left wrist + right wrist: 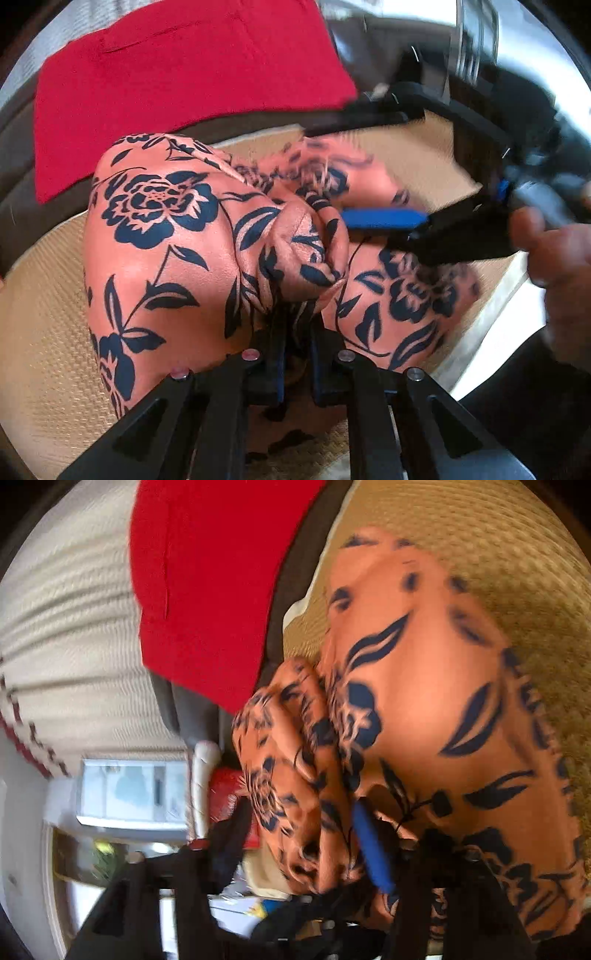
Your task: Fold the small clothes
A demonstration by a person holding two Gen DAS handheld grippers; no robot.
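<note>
An orange garment with dark blue flowers (162,236) is bunched up over a tan woven mat (48,317). My left gripper (295,332) is shut on a fold of this garment, which rises in front of its fingers. My right gripper (332,173) comes in from the right, tilted, with its jaws apart around another fold; its blue pad (384,218) shows. In the right wrist view the garment (424,709) fills the frame, and folds of it lie between the open fingers of the right gripper (317,842).
A folded red garment (177,81) lies behind the mat on a dark surface; it also shows in the right wrist view (207,583). A cream ribbed textile (70,635) lies beyond it. A hand (561,266) holds the right gripper.
</note>
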